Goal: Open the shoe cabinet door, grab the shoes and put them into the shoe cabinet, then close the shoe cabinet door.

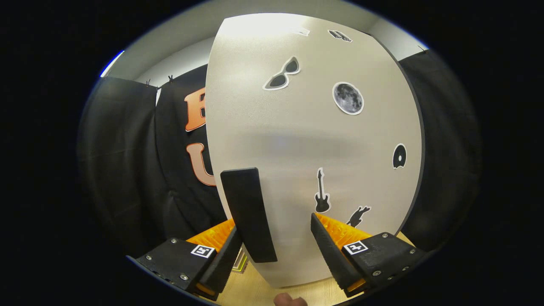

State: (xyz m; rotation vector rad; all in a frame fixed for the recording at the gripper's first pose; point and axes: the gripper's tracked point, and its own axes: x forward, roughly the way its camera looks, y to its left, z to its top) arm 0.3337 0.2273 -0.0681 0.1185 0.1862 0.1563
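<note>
The shoe cabinet door (306, 140) stands right in front of me, a pale panel with dark edging and several black stickers on it. Its black bar handle (248, 212) runs upright near the door's left edge. My gripper (275, 225) is open, and the handle sits between the fingers, close against the left finger (225, 255). The right finger (331, 250) is well apart from the handle, in front of the bare door face. I cannot tell whether the door is ajar. The cabinet's inside is hidden behind the door.
Black cloth wall (127, 170) hangs to the left and right of the door. A wooden surface (255, 291) shows below the door's lower edge. A person's fingertip (290, 300) pokes in just under the fingers.
</note>
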